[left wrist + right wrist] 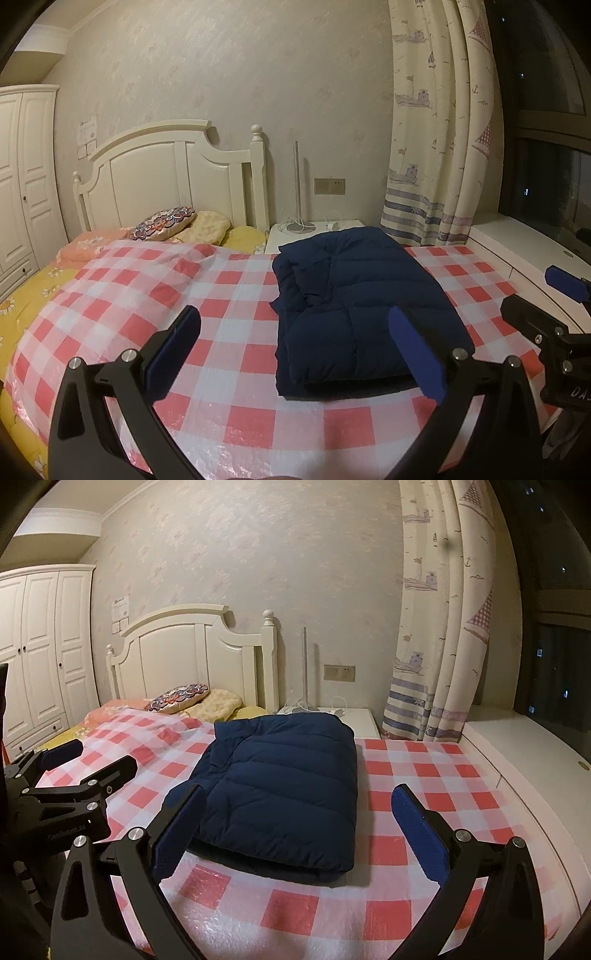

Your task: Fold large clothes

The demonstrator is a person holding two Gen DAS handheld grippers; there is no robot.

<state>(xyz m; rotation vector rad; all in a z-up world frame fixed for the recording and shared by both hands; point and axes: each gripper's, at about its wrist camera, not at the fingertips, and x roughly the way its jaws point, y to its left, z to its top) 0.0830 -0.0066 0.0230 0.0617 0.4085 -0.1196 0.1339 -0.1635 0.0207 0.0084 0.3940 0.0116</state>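
Navy padded jacket lies folded on the checked cover ahead of your left gripper, its jaws spread wide and empty. Your right gripper is likewise spread, straddling the jacket's near edge; lettering on the tools is too blurred to read.

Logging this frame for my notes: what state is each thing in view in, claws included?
Navy puffer jacket: folded into a compact rectangle, lying flat on the checked cover.
Checked cover: spread over the bed.
Left claw: open, holding nothing.
Right claw: open, holding nothing.
Wardrobe: doors shut.
Curtain: gathered beside the window.
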